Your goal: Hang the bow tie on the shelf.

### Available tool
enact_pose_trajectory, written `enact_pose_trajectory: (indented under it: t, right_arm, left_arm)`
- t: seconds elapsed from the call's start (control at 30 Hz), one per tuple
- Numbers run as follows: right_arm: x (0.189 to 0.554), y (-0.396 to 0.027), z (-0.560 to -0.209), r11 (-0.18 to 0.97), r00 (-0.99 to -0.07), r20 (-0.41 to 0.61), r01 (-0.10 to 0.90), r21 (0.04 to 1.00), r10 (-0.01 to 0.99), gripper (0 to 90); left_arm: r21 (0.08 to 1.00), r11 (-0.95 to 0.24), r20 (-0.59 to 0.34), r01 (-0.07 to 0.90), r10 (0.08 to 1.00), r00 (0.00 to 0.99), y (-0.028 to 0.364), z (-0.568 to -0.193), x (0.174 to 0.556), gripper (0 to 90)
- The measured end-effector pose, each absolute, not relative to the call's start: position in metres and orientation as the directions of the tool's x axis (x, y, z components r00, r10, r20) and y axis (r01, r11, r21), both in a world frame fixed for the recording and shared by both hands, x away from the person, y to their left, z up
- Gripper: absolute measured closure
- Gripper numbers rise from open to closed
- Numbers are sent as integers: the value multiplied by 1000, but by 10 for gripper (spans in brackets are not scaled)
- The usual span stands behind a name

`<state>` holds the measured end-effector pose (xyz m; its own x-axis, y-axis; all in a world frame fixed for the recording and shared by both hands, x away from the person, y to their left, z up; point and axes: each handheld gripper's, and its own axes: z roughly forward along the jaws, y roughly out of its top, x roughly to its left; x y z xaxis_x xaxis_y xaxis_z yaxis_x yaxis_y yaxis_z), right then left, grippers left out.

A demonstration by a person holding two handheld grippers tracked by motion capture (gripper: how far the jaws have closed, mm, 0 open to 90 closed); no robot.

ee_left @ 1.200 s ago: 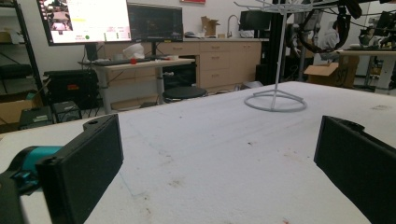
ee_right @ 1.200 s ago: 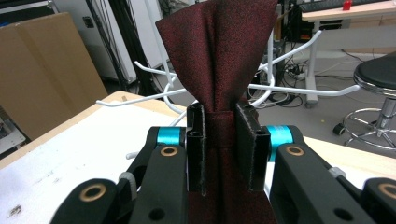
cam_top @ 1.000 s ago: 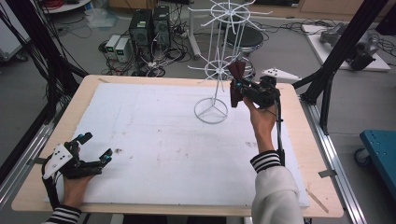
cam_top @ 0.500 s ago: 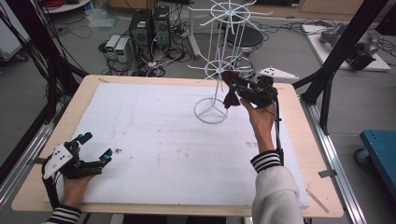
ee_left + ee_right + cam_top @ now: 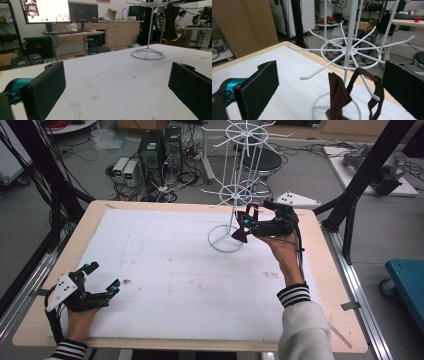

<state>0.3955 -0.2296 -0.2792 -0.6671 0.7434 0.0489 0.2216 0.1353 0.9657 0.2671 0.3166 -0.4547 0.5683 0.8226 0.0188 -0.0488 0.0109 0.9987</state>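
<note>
1. The left tongs [image 5: 102, 280] rest at the near left corner of the counter [image 5: 150, 265], held in the person's left hand [image 5: 80, 312]. Their jaws stand wide apart with nothing between them; in the left gripper view only the white covering of the counter lies in the gap.
2. The right forearm, in a striped cuff [image 5: 294, 295], reaches from the near right edge toward the far side of the counter.
3. The right tongs [image 5: 246, 223] are held above the counter just beside the white wire rack [image 5: 235, 195], pointing at its lower ring of arms. Their jaws have just been opening and now stand wide.
4. The dark maroon cloth [image 5: 342, 96] hangs from one arm of the rack's lower ring [image 5: 348, 52], draped in two strands over the wire. In the right gripper view it lies between the two pads; the left pad is clear of it, and whether the right pad [image 5: 402, 87] touches the strap beside it cannot be told.
5. The rack's round base [image 5: 225, 239] stands on the far centre-right of the counter, well apart from the left tongs.
6. Beyond the counter, computer cases [image 5: 160, 147] and cables sit on the floor.
</note>
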Motion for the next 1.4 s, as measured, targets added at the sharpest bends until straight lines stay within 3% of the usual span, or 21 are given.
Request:
enact_pose_trajectory:
  t: [0.37,0.8,1.4]
  right_arm:
    - [370,-246,-290,113,-676,9,137,984,737,6]
    - [303,-270,-357,93,-653,-38,49,994,757,6]
    - [265,-288,-427,43,-573,-25,18,999,819,6]
  left_arm:
    - [999,15,15,-48,823,567,317,-455,267,17]
    - [999,12,18,-49,824,567,317,-455,267,17]
    - [999,20,11,-49,825,566,317,-455,267,17]
